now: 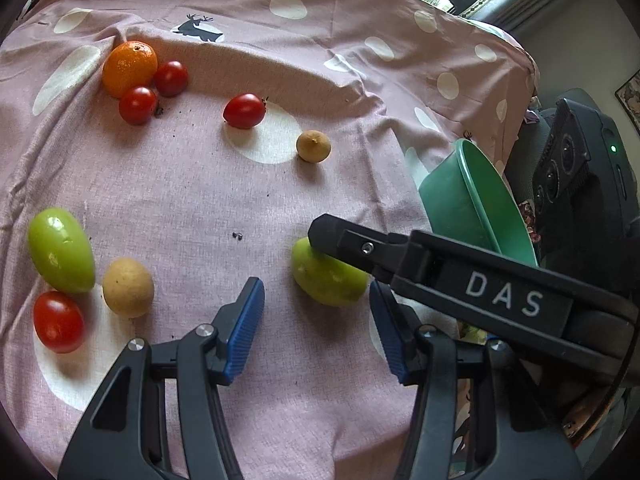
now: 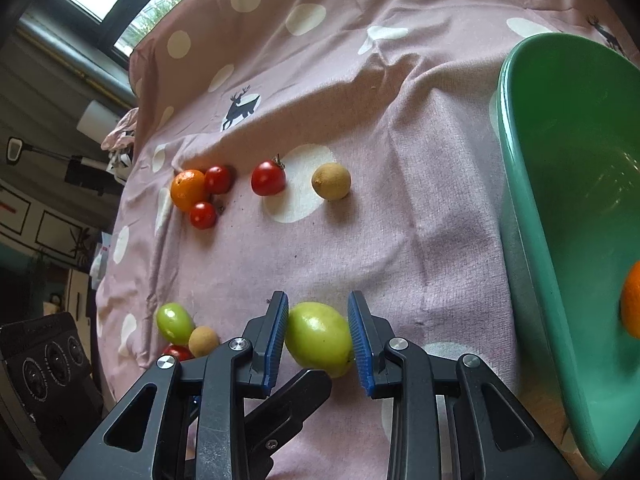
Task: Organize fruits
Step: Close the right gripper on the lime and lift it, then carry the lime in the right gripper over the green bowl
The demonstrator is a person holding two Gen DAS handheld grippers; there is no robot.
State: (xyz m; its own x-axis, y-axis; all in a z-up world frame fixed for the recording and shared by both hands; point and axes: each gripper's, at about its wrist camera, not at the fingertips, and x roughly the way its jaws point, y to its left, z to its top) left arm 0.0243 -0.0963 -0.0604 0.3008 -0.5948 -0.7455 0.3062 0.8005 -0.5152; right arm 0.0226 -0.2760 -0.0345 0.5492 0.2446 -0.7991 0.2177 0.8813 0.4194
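Note:
A green fruit (image 2: 318, 338) lies on the pink dotted cloth between the blue pads of my right gripper (image 2: 318, 340); the jaws stand close on both sides with small gaps. It also shows in the left wrist view (image 1: 326, 276), partly under the right gripper's finger (image 1: 352, 246). My left gripper (image 1: 318, 324) is open and empty, just short of that fruit. A green bowl (image 2: 560, 200) at the right holds an orange (image 2: 632, 300). Another orange (image 1: 129, 67), red tomatoes (image 1: 244, 110), tan round fruits (image 1: 313, 146) and a second green fruit (image 1: 60, 256) lie scattered.
The bowl also shows at the right in the left wrist view (image 1: 472, 200). The cloth (image 1: 280, 208) is wrinkled and falls off at the far edge. A black device (image 1: 576, 168) stands beyond the bowl. A window is at the back.

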